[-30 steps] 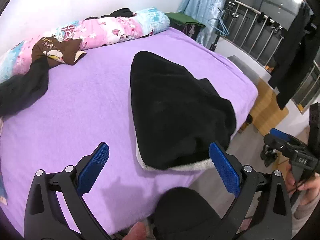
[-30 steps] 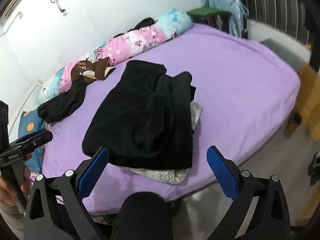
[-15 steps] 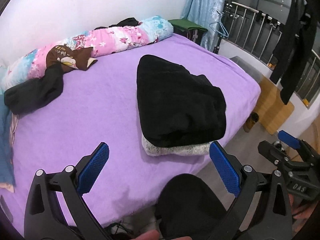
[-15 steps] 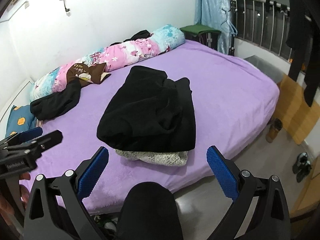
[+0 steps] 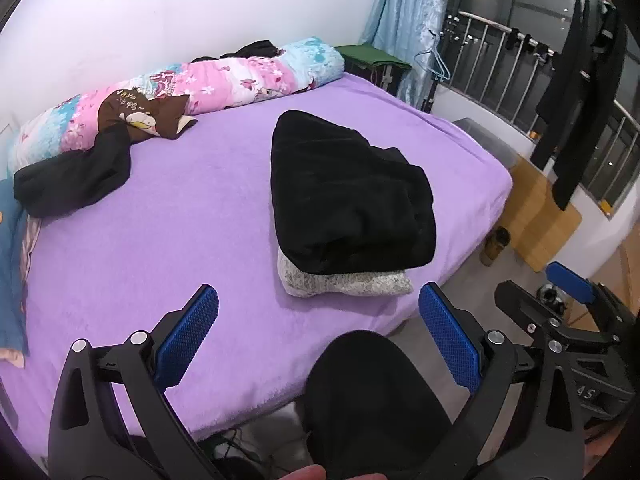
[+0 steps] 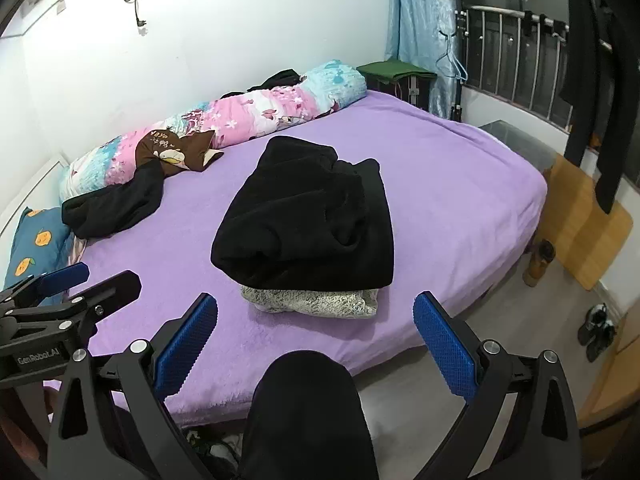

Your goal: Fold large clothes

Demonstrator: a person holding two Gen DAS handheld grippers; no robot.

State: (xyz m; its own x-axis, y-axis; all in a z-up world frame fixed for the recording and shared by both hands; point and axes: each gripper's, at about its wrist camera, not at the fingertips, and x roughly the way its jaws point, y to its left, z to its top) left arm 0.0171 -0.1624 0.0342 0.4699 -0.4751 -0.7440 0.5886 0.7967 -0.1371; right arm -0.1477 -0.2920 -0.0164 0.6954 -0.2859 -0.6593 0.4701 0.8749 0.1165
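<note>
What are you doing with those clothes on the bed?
A person holds a gripping tool in each hand, folding big clothes. The black garment lies folded on a grey fleecy one on the purple bed. The left tool and right tool are both open, holding nothing, away from the pile.

"GenRobot.AI" on left gripper (image 6: 60, 300); "Yaye" on brown cloth (image 6: 172, 152).

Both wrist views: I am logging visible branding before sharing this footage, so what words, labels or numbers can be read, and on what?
"GenRobot.AI": left gripper body, in the right wrist view.
"Vaya" over smaller unreadable characters: brown cartoon-print fabric by the floral bolster.
"AS", partly cut off: right gripper body, in the left wrist view.
Nothing else legible.
</note>
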